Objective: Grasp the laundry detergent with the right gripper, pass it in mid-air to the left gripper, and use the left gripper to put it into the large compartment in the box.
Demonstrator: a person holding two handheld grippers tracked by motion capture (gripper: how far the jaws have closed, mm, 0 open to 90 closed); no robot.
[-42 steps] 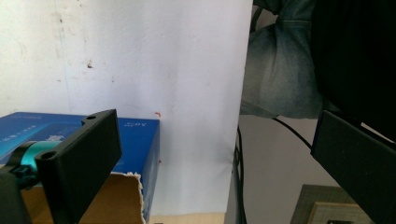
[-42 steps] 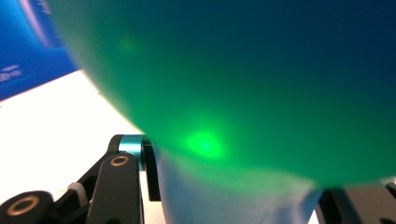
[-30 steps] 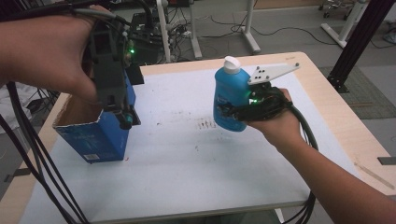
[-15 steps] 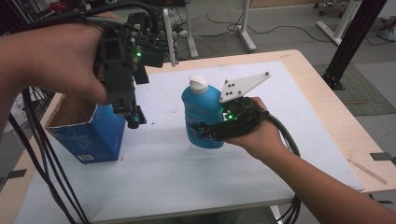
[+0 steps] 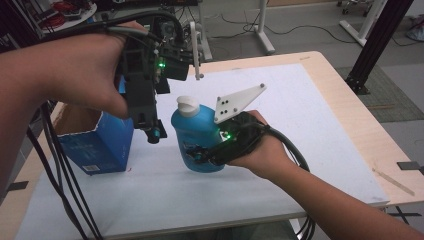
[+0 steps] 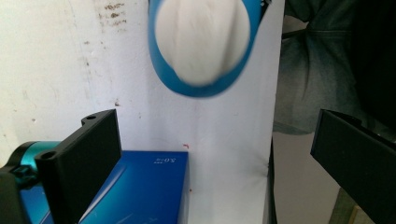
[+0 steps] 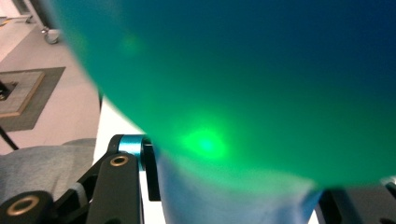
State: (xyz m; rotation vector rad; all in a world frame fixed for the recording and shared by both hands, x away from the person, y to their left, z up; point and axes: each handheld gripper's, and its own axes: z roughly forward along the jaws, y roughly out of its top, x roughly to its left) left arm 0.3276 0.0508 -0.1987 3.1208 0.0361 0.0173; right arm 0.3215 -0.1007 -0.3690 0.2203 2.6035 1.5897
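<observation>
A blue bottle [image 5: 192, 142] with a white cap [image 5: 187, 105] is held upright just above the white table top [image 5: 310, 125], and my right gripper [image 5: 202, 156] is shut on its lower body from the right. In the right gripper view the bottle [image 7: 243, 70] looms blurred between the jaws of that gripper [image 7: 233, 200]. My left gripper [image 5: 154, 134] points down just left of the bottle, beside an open blue box [image 5: 102, 145]. In the left gripper view my left gripper [image 6: 219, 158] stands wide open with nothing between its jaws, above the box [image 6: 140, 186] and near the cap [image 6: 201, 42].
The white sheet lies on a wooden table whose edge [image 5: 350, 95] shows at the right. Black cables [image 5: 55, 165] hang from the left gripper down the left side. Metal stands and a dark post [image 5: 375, 35] rise on the floor beyond the table.
My right gripper has carried the bottle leftward and nearer, up beside the left gripper and the box. The left gripper has shifted slightly to the right.
</observation>
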